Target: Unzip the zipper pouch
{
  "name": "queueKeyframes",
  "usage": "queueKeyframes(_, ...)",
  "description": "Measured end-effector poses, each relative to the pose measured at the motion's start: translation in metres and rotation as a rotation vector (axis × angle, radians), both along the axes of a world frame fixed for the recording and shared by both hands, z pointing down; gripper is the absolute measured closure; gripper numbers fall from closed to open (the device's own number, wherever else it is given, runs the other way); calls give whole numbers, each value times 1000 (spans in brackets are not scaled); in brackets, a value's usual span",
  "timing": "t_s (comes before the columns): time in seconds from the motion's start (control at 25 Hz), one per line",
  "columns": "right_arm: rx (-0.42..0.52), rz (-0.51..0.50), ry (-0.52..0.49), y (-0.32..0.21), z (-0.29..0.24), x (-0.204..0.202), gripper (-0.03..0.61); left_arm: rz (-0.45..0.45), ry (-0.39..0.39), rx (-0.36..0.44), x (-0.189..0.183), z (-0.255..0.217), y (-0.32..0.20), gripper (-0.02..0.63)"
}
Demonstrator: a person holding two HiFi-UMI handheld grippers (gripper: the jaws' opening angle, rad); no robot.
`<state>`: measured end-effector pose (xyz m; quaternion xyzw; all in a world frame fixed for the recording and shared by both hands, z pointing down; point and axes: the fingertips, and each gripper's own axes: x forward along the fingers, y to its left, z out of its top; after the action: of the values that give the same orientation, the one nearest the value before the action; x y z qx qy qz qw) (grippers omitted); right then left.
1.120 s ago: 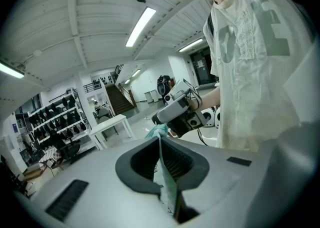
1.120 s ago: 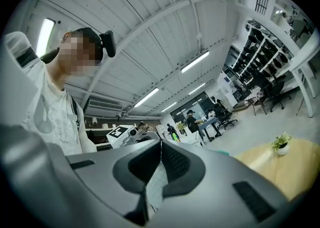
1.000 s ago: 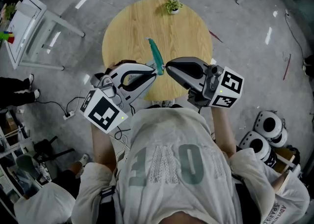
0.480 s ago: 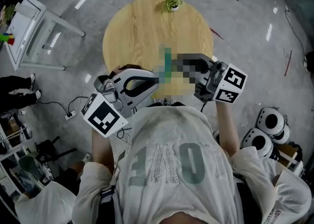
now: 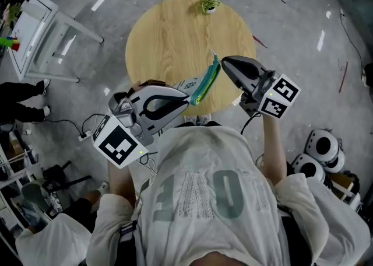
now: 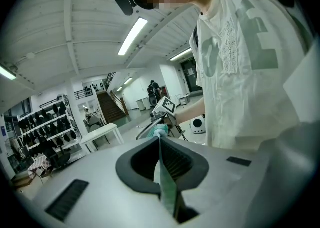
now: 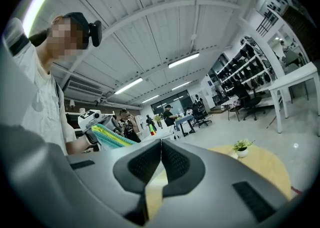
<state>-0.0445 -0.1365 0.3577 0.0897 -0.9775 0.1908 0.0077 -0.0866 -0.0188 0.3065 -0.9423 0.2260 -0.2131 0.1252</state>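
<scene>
A teal and green zipper pouch [image 5: 204, 84] hangs slanted in the air over the near edge of the round wooden table [image 5: 169, 31]. My left gripper [image 5: 191, 99] is shut on its lower end; in the left gripper view the fabric [image 6: 167, 187] is pinched edge-on between the jaws [image 6: 160, 141]. My right gripper [image 5: 223, 60] is shut at the pouch's upper end, where the zipper runs; the pull itself is hidden between the jaws [image 7: 161, 144]. From the right gripper view the striped pouch [image 7: 112, 136] reaches back to the left gripper [image 7: 92, 118].
A small potted plant [image 5: 208, 5] stands at the table's far edge [image 7: 242, 147]. A white table [image 5: 35, 31] stands on the floor at the left. Round white devices [image 5: 317, 157] lie on the floor at the right. Cables [image 5: 87, 133] trail near my left side.
My right gripper has moved from beside the left gripper up and to the right along the pouch. The pouch has tilted from leaning left to slanting right, and it now gapes.
</scene>
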Motion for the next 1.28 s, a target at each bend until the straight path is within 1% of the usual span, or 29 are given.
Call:
queueKeyframes(0.16, 8, 32, 17, -4, 6, 4, 546, -10, -5, 0, -9, 0, 8, 583)
queueKeyframes(0.32, 18, 33, 28, -3, 7, 4, 546, -21, -20, 1, -13, 2, 10, 583)
queueKeyframes(0.64, 24, 50, 27, -4, 5, 4, 546, -22, -3, -6, -13, 4, 9, 583)
queueKeyframes(0.8, 60, 64, 39, -4, 2, 3, 545, -49, 13, -14, -18, 6, 3, 583)
queueKeyframes(0.96, 87, 67, 66, -7, -2, 2, 511, -112, -42, -29, -32, 19, -15, 583)
queueKeyframes(1.12, 93, 82, 79, -8, -1, 3, 509, -173, -95, -45, -47, 36, -40, 583)
queueKeyframes(1.2, 85, 93, 81, -10, 1, 3, 509, -187, -135, -45, -56, 45, -55, 583)
queueKeyframes(1.28, 76, 108, 85, -12, 4, 4, 509, -201, -191, -34, -68, 55, -72, 582)
